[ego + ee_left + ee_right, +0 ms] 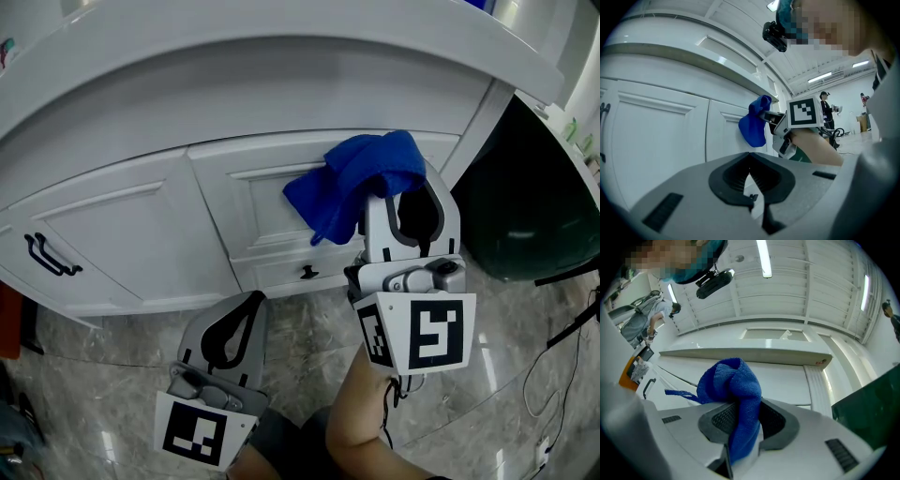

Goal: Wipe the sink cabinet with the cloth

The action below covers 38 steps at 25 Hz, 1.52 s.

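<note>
The right tongs (405, 211) hold a blue cloth (349, 183) at a drawer front (272, 211) of the white sink cabinet (122, 225). Only the right gripper view shows the cloth clamped between the jaws. The left gripper view shows the left tongs (751, 171) clenched on nothing, held lower down.

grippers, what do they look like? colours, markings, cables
Both are light grey plastic. The left gripper and right gripper each have two curved jaws lined with black ribbed pads. Each carries a white cube with black square markers. A thin dark cable hangs under the right one. The forearm is unsleeved.
</note>
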{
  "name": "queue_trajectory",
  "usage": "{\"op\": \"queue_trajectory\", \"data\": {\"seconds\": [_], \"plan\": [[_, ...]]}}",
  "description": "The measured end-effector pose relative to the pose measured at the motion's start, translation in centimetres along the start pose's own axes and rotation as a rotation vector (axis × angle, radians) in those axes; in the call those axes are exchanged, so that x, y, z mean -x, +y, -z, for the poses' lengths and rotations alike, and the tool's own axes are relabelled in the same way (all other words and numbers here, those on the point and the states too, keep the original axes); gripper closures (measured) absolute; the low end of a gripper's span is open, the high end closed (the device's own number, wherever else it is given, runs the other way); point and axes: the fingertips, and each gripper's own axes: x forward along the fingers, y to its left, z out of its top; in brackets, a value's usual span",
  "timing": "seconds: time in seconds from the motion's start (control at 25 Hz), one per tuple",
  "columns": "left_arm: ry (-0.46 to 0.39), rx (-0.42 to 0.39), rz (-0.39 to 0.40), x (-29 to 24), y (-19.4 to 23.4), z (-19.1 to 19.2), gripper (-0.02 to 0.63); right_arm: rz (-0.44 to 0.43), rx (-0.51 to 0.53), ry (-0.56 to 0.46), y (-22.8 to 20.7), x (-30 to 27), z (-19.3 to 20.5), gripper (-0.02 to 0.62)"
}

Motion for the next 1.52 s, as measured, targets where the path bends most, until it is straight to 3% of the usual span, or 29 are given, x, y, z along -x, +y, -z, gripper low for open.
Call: {"op": "queue_trajectory", "data": {"seconds": [0.16, 0.72, 1.08, 1.52], "plan": [[0.006, -0.001, 0.004, -0.3, -0.3, 0.2, 0.606, 0.024, 0.055, -0.001, -0.3, 0.0, -0.1, 0.480], [0.020, -0.017, 0.025, -1.4, -1.6, 0.4, 0.606, 0.113, 0.051, -0.032, -3.5, 0.8, 0.3, 0.480], [0.037, -0.024, 0.037, -2.2, -2.1, 1.0, 0.606, 0.315, 0.160, -0.019, -7.6, 2.1, 1.5, 0.480], [0.063, -0.045, 0.043, -2.4, -2.1, 1.4, 0.606, 0.349, 0.174, -0.031, -8.4, 2.4, 1.9, 0.480]]}}
